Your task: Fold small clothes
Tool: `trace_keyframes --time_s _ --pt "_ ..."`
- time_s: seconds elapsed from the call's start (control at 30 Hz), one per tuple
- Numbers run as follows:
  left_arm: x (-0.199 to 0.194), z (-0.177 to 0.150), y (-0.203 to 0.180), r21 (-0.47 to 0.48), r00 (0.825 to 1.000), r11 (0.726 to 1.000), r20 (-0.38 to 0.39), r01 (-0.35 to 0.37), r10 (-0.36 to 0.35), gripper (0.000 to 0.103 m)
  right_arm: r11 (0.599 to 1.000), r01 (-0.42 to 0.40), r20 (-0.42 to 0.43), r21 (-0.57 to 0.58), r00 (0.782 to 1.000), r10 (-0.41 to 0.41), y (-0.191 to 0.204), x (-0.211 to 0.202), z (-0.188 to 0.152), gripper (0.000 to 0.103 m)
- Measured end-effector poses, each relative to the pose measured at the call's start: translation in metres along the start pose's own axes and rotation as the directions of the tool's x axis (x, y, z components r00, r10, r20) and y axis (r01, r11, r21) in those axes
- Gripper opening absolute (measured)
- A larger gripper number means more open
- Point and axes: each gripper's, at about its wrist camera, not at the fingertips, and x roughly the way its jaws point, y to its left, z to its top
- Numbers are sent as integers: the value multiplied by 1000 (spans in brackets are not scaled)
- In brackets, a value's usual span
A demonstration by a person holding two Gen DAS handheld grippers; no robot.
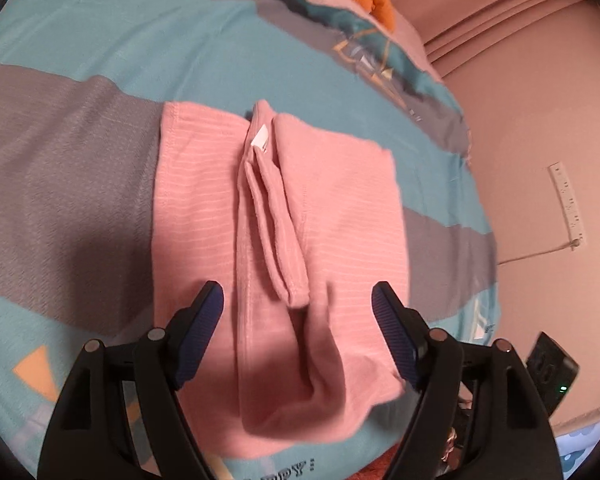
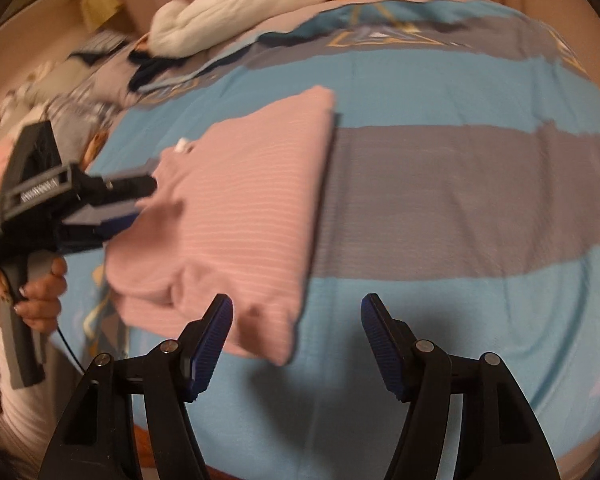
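The pink garment lies folded into a rough rectangle on the striped bedspread, filling the middle of the left wrist view, its sleeve and white label tucked along the centre, presumably so the sides could be brought inward over it. In the right wrist view it sits left of centre, one corner reaching down to the lower middle. The left gripper hangs over the garment's near end with its jaws spread wide, gripping nothing. The right gripper is likewise released, jaws apart over bare bedspread, the garment's corner just beside its left finger. A white stuffed toy rests along the top of that view.
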Motion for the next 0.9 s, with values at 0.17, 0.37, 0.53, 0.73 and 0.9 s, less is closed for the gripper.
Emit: trace_keyframes --time_s 0.17,0.37,0.53,0.73,0.9 --pt "11 6 -1 15 1000 1000 -6 -23 24 63 1000 15 21 25 1000 -15 -5 -1 -1 67" --pt "11 8 1 31 999 998 0 -50 50 18 999 20 11 36 1000 -21 -5 3 -4 67" --pt "-7 3 -13 78 994 993 59 -92 87 14 999 15 20 28 1000 -15 -2 1 -1 67" --pt "-44 -7 -17 118 982 983 145 -139 122 14 1000 1 40 -22 999 0 6 -1 4 66" --pt "-42 -16 7 94 974 975 127 -202 190 15 999 -16 19 -31 1000 16 12 9 5 67"
